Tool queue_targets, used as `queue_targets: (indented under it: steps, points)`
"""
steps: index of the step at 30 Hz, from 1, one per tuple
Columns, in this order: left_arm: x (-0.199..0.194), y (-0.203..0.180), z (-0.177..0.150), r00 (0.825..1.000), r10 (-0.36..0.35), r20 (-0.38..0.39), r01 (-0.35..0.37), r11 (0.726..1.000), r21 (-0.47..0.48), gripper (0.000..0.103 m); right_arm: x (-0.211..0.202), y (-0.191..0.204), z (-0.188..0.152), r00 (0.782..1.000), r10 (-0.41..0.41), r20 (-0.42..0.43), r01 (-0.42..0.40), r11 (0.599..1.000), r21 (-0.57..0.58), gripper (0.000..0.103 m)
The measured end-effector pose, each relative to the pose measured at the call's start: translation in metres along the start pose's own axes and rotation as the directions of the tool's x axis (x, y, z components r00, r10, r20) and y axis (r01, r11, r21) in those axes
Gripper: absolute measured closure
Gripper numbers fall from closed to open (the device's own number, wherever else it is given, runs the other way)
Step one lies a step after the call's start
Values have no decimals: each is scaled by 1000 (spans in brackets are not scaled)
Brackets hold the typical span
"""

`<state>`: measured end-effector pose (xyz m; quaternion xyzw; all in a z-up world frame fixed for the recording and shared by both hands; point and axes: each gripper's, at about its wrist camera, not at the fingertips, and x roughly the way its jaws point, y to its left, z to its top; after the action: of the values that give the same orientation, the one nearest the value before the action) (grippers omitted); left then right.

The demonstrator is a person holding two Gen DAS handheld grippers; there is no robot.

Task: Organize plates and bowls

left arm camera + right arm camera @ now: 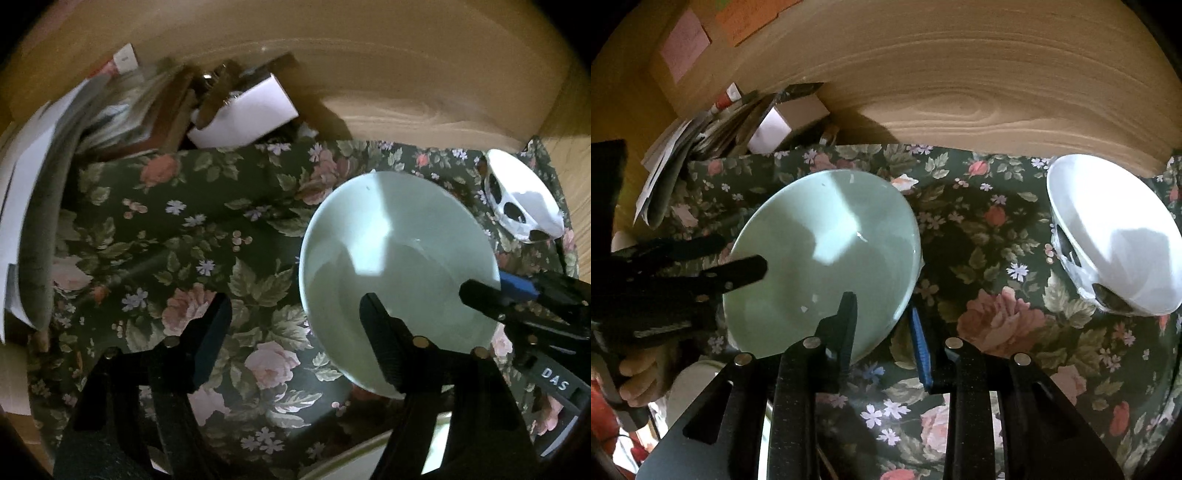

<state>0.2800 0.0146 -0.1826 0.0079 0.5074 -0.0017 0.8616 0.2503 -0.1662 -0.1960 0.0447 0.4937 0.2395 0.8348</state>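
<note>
A pale green bowl (399,258) (827,243) is tilted over the floral cloth (177,229). My right gripper (882,306) is shut on its rim: one finger lies inside the bowl and the blue-padded finger (919,343) is outside. In the left wrist view that gripper (487,284) bites the bowl's right edge. My left gripper (295,302) (740,253) is open astride the opposite rim, with one finger over the bowl's inside and the other well clear over the cloth. A white bowl with black spots (524,199) (1115,236) stands apart at the right.
A heap of papers (40,206) and a white box (251,110) fill the back left corner. A wooden panel (960,81) closes off the back. The pale rim of another dish (351,458) shows at the near edge. A hand (639,373) holds the left gripper.
</note>
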Motion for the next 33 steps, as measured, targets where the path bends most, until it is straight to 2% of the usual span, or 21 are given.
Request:
queue_targets:
  steps: [4,9,16,18,24,33]
  points:
    - [11,-4,3,999,-9,-33,9,1000,-1,49,5,6,0,1000,10,-5,-10,1000,7,77]
    - [21,-9,3,998,-25,-57,25,1000,4,67,16,7,-2,999,38,-21,-37,999,34,77]
    - [32,-21,5,996,-58,-70,60,998,24,81,14,10,-2,999,48,-14,-48,998,32,79]
    - [33,-25,6,997,-39,-62,42,999,35,81,13,11,-2,999,39,-13,-39,999,28,79]
    - [26,-27,5,997,-57,-53,59,998,30,81,5,13,-4,999,35,-2,-35,999,38,79]
    - [-27,-17,-3,995,-89,46,88,996,21,81,-34,27,-8,998,18,66,-18,1000,6,79]
